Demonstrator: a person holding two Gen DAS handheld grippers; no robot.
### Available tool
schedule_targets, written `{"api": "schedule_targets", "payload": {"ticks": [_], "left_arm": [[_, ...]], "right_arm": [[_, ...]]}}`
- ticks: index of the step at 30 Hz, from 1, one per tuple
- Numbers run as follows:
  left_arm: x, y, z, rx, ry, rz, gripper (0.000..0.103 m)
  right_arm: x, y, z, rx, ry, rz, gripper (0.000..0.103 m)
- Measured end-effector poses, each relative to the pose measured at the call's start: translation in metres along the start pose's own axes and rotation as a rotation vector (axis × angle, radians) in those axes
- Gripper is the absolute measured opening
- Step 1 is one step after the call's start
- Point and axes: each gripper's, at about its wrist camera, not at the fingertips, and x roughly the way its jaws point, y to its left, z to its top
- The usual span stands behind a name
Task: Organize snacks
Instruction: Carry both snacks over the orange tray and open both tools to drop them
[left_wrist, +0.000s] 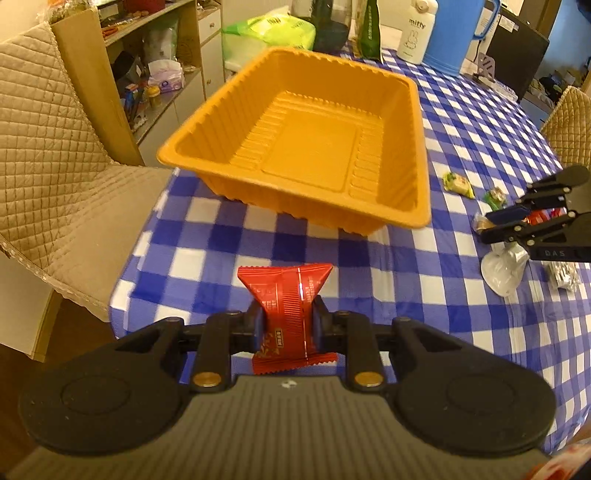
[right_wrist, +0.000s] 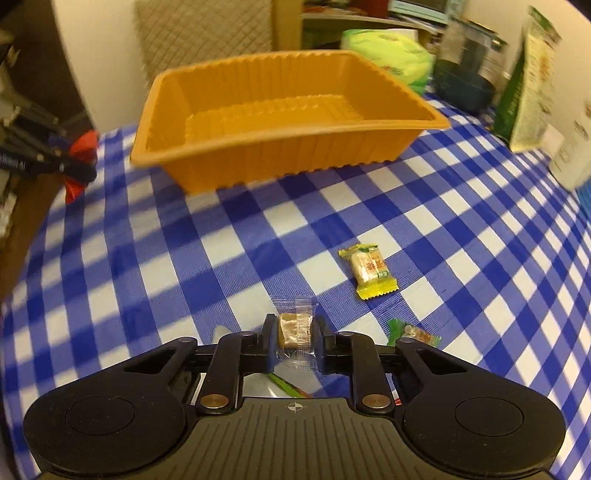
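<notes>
A crinkled red foil packet (left_wrist: 290, 314) is clamped in the left gripper (left_wrist: 288, 325) – a clear-wrapped tan square (right_wrist: 293, 332) in the right gripper (right_wrist: 294, 341). Near the checked tablecloth's (right_wrist: 443, 206) far edge sits a ribbed orange plastic tray (left_wrist: 306, 144).

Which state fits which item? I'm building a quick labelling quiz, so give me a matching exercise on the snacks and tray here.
Things:
1. red snack
2. clear-wrapped snack
3. yellow-wrapped snack
4. orange tray

States:
A. lying loose on the checked cloth
B. pinched in the right gripper
C. holding nothing
D. pinched in the left gripper

Pairs: 1-D, 2-B, 3-A, 4-C
</notes>
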Motion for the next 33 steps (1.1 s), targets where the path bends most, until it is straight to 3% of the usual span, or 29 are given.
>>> {"api": "schedule_targets", "payload": {"ticks": [8,14,22,33], "left_arm": [[-0.020,0.016,0.031,-0.003,-0.045,0.014,0.023],[-0.028,0.020,0.066,0.014,-0.099,0.002,0.023],[-0.016,0.020,0.109,0.061,-0.142,0.001,0.023],[0.026,0.015,0.137,0.106,-0.085,-0.037,0.023]], "right_arm": [[-0.044,0.014,0.037,0.226,-0.147,0.040,0.020],[-0.051,0.035,0.078,0.292,-0.193,0.075,0.020],[-0.025,0.054,0.120,0.329,-0.233,0.068,0.020],[0.019,0.039,0.140,0.408,-0.202,-0.017,0.020]]}}
